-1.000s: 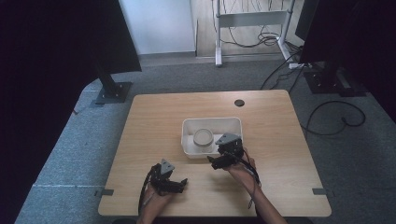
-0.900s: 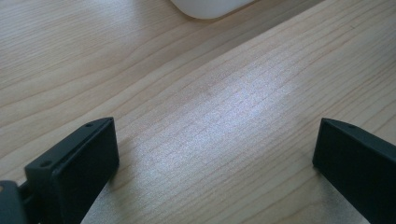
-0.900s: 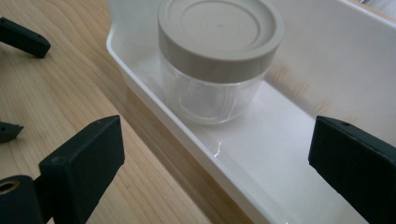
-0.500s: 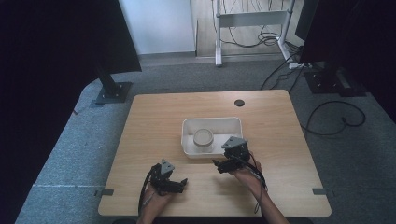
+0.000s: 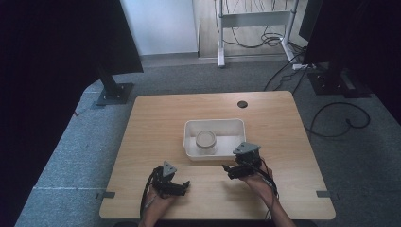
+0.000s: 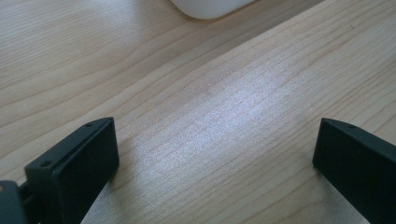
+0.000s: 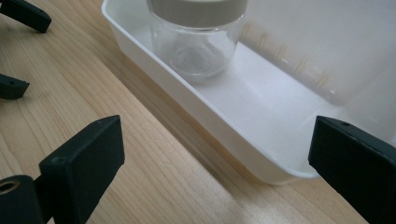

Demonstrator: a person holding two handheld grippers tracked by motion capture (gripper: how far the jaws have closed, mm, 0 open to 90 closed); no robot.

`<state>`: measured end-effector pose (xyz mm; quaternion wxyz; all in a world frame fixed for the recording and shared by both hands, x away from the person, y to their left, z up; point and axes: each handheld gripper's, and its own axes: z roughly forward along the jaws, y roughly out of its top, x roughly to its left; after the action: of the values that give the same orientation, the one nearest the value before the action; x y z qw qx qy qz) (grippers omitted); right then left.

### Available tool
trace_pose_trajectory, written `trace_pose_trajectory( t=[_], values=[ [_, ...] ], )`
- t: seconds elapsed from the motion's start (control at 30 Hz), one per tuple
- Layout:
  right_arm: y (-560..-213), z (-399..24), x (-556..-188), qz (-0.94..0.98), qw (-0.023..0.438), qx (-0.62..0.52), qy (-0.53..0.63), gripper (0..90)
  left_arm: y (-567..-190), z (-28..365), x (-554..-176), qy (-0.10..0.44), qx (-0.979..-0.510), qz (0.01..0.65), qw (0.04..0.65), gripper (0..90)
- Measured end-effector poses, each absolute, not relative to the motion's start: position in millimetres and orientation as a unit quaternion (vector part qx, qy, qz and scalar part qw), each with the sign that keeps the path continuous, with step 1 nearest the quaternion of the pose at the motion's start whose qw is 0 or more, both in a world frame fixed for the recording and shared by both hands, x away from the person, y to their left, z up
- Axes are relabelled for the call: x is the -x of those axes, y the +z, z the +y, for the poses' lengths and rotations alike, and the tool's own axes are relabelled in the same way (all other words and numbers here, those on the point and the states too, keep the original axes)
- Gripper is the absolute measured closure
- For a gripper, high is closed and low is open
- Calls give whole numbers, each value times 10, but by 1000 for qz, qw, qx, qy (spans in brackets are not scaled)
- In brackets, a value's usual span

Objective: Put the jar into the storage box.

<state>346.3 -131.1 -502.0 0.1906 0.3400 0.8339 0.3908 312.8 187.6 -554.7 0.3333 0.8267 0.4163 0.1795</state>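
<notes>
High view: right tool [image 5: 230,170] wide, empty, just beside the near rim of the white tray [image 5: 239,125]. Jar [image 5: 206,140] with a grey lid stands upright in the tray's left part. Left tool [image 5: 183,185] wide, low over bare counter [image 5: 156,118], apart from the tray.

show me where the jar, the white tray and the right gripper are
jar [image 5: 206,139], high view, on its lid.
white tray [image 7: 243,140], right gripper view, on its near wall.
right gripper [image 5: 227,170], high view, between its fingertips.

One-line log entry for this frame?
left gripper: open, empty | right gripper: open, empty, near tray | lidded glass jar: upright in white tray | table
</notes>
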Motion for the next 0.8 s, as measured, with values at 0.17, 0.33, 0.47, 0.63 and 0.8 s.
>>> trace_pose_trajectory(
  t=[0.17, 0.33, 0.47, 0.63, 0.8],
  values=[
    [-5034, -1370, -3409, 834, 194, -339, 390, 33, -5546, 1877, -3128, 180, -827, 416, 333, 0],
    [-5054, -1480, -3337, 833, 200, -341, 387, 34, -5547, 1876, -3128, 180, -827, 416, 333, 0],
    [-5065, -1558, -3302, 830, 202, -346, 388, 34, -5547, 1876, -3127, 180, -827, 416, 333, 0],
    [-5076, -1687, -3251, 825, 199, -353, 394, 34, -5547, 1876, -3127, 180, -827, 417, 333, 0],
    [-5087, -1796, -3201, 821, 203, -358, 395, 34, -5547, 1876, -3126, 180, -827, 417, 333, 0]
  ],
)
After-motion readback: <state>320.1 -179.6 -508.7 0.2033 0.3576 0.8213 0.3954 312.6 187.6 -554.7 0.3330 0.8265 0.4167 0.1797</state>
